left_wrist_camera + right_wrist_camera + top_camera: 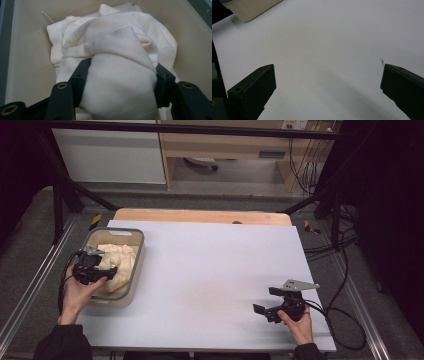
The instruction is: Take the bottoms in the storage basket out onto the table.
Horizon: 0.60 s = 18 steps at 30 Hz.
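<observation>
- The white table top (210,275) spreads over the middle of the high view, with a strip of bare wood at its far edge.
- The grey-rimmed beige plastic tub (134,270) stands at the table's left side, near the left edge; a corner of it shows at the upper left of the right gripper view (252,8).
- The cream cloth (120,262) lies bunched inside the tub, piled in soft folds with bare tub wall showing round it; in the left gripper view (112,50) it heaps up between the jaws.
- The left gripper (95,267) is held over the tub by the left hand (77,295), pointing into it. Its jaws are partly closed, and the pads press on a thick fold of the cloth from both sides.
- The right gripper (267,302) rests in the right hand (300,322) near the table's near right corner, well apart from the tub. Its jaws stand wide apart over bare table, with nothing between them.
</observation>
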Available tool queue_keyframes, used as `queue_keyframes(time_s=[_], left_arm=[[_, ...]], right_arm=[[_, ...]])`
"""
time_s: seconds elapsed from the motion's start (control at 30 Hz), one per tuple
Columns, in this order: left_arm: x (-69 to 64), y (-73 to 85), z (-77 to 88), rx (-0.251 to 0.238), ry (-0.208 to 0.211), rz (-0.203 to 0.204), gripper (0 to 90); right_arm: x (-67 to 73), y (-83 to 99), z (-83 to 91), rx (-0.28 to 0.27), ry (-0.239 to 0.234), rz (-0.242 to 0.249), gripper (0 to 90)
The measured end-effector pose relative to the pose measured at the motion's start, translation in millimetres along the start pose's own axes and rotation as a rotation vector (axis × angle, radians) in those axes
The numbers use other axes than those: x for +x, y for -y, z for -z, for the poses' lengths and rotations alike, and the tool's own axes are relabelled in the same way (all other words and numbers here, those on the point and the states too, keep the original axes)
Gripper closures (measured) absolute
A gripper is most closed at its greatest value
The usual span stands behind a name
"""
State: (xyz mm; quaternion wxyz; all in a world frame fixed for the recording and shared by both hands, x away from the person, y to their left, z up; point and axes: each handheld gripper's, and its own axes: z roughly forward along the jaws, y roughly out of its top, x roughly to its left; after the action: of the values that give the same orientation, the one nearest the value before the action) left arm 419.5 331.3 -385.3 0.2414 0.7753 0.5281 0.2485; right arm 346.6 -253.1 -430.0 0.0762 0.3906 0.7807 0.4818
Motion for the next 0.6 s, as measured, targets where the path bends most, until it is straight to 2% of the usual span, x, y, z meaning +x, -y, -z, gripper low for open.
queue_keyframes(time_s=[0.27,0.6], left_arm=[[-0.3,0.1,0.7,-0.008,-0.007,-0.003,51.7],[-0.7,0.5,5.4,-0.032,-0.015,0.002,57.1]], right_arm=[[0.0,0.0,0.0,0.0,0.0,0.0,0.6],[-0.2,-0.1,-0.2,-0.001,0.0,0.001,0.6]])
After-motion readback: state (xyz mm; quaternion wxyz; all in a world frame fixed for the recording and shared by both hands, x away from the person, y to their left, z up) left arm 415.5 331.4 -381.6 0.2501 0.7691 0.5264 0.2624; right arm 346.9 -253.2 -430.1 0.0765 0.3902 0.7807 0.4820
